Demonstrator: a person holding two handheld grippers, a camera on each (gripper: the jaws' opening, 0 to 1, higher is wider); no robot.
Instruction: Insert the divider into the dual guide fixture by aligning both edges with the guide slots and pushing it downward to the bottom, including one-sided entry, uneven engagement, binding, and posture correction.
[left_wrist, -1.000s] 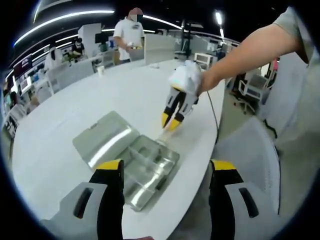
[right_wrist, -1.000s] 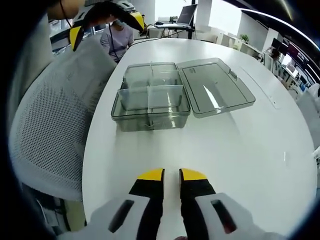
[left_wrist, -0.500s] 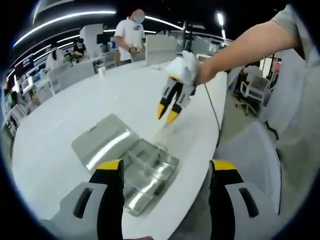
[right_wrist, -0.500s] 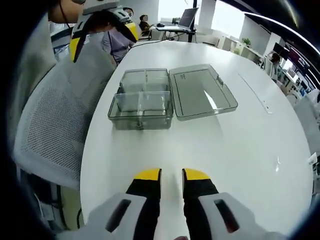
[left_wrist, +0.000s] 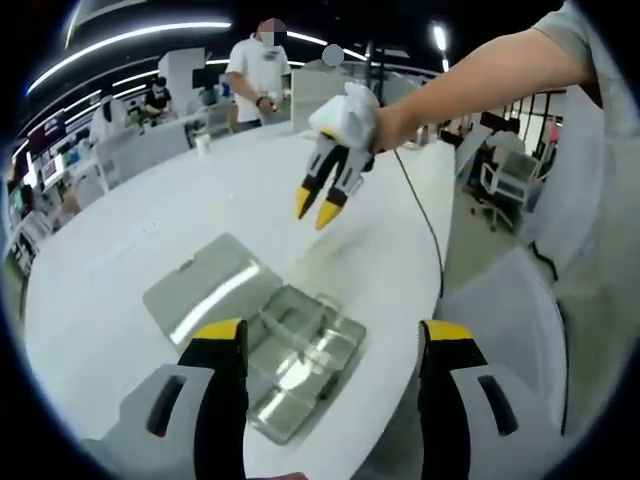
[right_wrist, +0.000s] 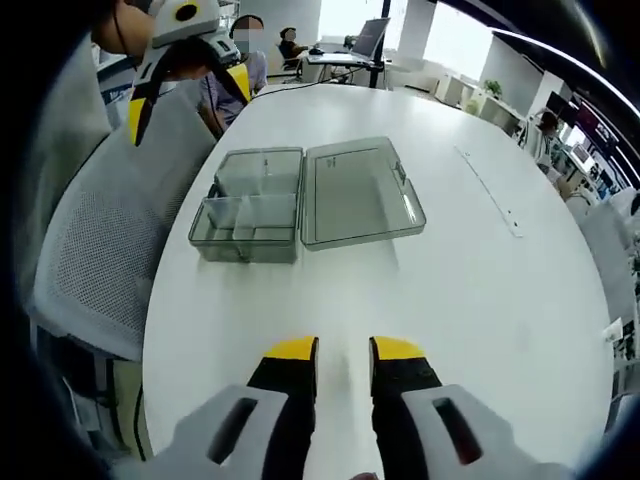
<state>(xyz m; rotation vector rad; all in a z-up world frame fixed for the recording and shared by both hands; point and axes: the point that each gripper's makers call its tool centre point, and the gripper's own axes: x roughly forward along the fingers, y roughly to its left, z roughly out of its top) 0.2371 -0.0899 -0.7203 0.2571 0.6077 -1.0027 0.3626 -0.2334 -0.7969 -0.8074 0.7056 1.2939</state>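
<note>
In the left gripper view, the left gripper (left_wrist: 333, 345) rises from 6 o'clock with its yellow-tipped jaws wide apart and nothing between them. Just beyond, between the tips, a clear grey-tinted plastic box (left_wrist: 300, 360) lies on the white table (left_wrist: 150, 230), close to its near edge. The tray is split by thin see-through walls into compartments; which wall is the divider cannot be told. Its hinged lid (left_wrist: 205, 285) lies flat open toward 10 o'clock, flashing glare. Farther off, toward 12 o'clock, the right gripper (left_wrist: 314, 206) hangs in the air well above the table, held by a bare forearm (left_wrist: 480, 85) coming in from 2 o'clock; its jaws stand slightly parted, holding nothing. A mesh chair (left_wrist: 500, 320) sits at 4 o'clock.

In the right gripper view, the right gripper (right_wrist: 342, 352) comes up from 6 o'clock, its jaws a narrow gap apart and empty, over bare table (right_wrist: 450, 290). Well beyond, toward 11 o'clock, sits the box (right_wrist: 248, 215), with a long cross wall and a short one in the tray, lid (right_wrist: 358, 190) open to its right. The left gripper (right_wrist: 185, 65) hovers at 11 o'clock above the chair (right_wrist: 100, 260).
</note>
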